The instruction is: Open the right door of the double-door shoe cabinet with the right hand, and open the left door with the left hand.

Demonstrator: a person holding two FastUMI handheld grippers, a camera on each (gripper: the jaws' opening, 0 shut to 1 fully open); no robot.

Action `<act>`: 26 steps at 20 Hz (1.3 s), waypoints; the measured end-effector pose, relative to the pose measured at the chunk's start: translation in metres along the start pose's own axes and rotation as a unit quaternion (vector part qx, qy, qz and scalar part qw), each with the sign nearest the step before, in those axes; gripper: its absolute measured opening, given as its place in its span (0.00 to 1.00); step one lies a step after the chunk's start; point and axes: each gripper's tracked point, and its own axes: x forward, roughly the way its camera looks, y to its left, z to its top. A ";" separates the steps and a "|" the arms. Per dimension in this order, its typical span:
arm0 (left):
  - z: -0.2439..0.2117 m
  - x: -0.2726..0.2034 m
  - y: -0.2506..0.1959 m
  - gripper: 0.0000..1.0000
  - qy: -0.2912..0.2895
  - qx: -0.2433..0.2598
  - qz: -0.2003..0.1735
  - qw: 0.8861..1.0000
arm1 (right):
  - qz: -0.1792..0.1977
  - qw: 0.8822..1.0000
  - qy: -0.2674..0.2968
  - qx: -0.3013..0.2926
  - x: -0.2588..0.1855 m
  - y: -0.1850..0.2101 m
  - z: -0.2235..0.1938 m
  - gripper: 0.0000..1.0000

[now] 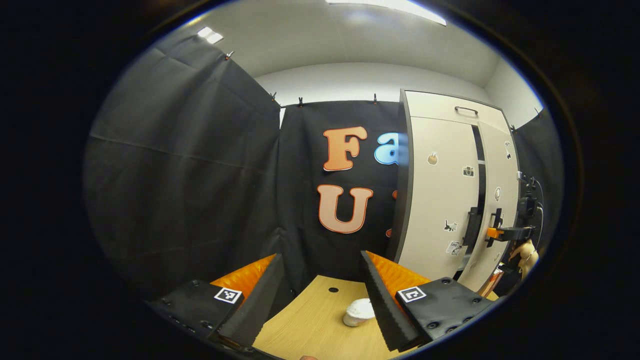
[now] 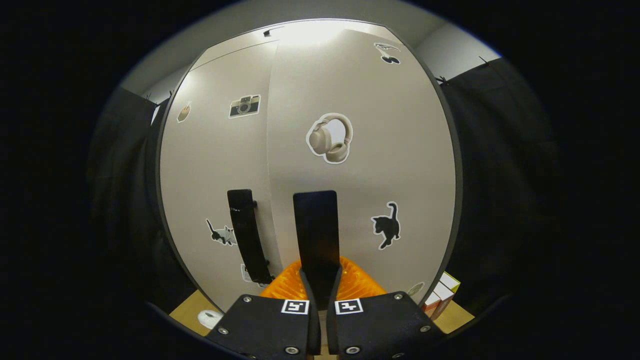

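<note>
The pale double-door shoe cabinet (image 1: 435, 190) stands at the right of the left gripper view, with stickers on both doors. A dark gap shows between the doors, so the right door (image 2: 360, 175) looks slightly ajar. My right gripper (image 2: 320, 274) is shut on the right door's black vertical handle (image 2: 316, 225); from afar the right gripper (image 1: 500, 232) sits at that handle, a hand (image 1: 525, 252) behind it. The left door's handle (image 2: 247, 235) hangs free beside it. My left gripper (image 1: 321, 257) is open over the wooden table (image 1: 310, 330), well left of the cabinet.
A small white round object (image 1: 358, 312) lies on the table between my left fingers. Small boxes (image 2: 442, 290) stand by the cabinet's right foot. Black cloth walls close in the booth behind and to the left.
</note>
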 end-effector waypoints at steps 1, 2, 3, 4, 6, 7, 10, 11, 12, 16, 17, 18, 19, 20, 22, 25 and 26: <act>0.000 -0.003 -0.003 0.97 0.000 -0.001 -0.002 1.000 | 0.003 1.000 0.001 0.000 -0.004 -0.001 0.000 0.04; 0.001 -0.005 -0.006 0.97 0.000 -0.003 -0.003 1.000 | 0.005 1.000 0.001 -0.002 -0.008 -0.004 0.001 0.04; 0.001 -0.008 -0.008 0.97 0.000 -0.003 -0.005 1.000 | 0.007 1.000 0.001 -0.004 -0.012 -0.005 0.001 0.04; 0.002 -0.010 -0.012 0.97 0.000 -0.003 -0.007 1.000 | 0.008 1.000 0.003 -0.005 -0.015 -0.007 0.001 0.04; 0.005 -0.013 -0.021 0.97 -0.003 -0.004 -0.012 1.000 | 0.009 1.000 0.003 -0.009 -0.022 -0.012 0.001 0.04; 0.007 -0.016 -0.025 0.97 -0.004 -0.004 -0.014 1.000 | 0.010 1.000 0.003 -0.011 -0.025 -0.015 0.001 0.04; 0.009 -0.021 -0.044 0.97 -0.005 -0.008 -0.024 1.000 | 0.009 1.000 0.001 -0.014 -0.036 -0.024 0.003 0.04; 0.009 -0.022 -0.049 0.97 -0.005 -0.009 -0.028 1.000 | 0.009 1.000 0.000 -0.016 -0.039 -0.027 0.003 0.04; 0.010 -0.024 -0.056 0.97 -0.004 -0.009 -0.033 0.999 | 0.009 1.000 -0.001 -0.016 -0.042 -0.030 0.003 0.04; 0.016 -0.031 -0.084 0.97 -0.009 -0.008 -0.047 0.999 | 0.012 1.000 -0.002 -0.010 -0.050 -0.041 0.004 0.03; 0.016 -0.033 -0.090 0.97 -0.010 -0.009 -0.050 0.999 | 0.014 1.000 -0.005 -0.012 -0.052 -0.042 0.006 0.01; 0.016 -0.035 -0.096 0.97 -0.010 -0.009 -0.052 0.999 | 0.014 1.000 -0.005 -0.015 -0.053 -0.045 0.006 0.01; 0.016 -0.036 -0.102 0.97 -0.009 -0.008 -0.053 0.999 | 0.013 1.000 -0.005 -0.015 -0.054 -0.047 0.006 0.01; 0.015 -0.038 -0.107 0.97 -0.008 -0.006 -0.053 0.999 | 0.013 1.000 -0.006 -0.013 -0.055 -0.049 0.006 0.01; 0.014 -0.040 -0.116 0.97 -0.007 -0.004 -0.055 0.998 | 0.010 1.000 -0.008 -0.014 -0.057 -0.053 0.007 0.01; 0.012 -0.040 -0.131 0.97 -0.005 -0.006 -0.056 0.998 | 0.010 1.000 -0.009 -0.011 -0.059 -0.058 0.007 0.00; 0.011 -0.038 -0.137 0.97 -0.004 -0.006 -0.058 0.998 | 0.009 1.000 -0.010 -0.012 -0.059 -0.061 0.008 0.00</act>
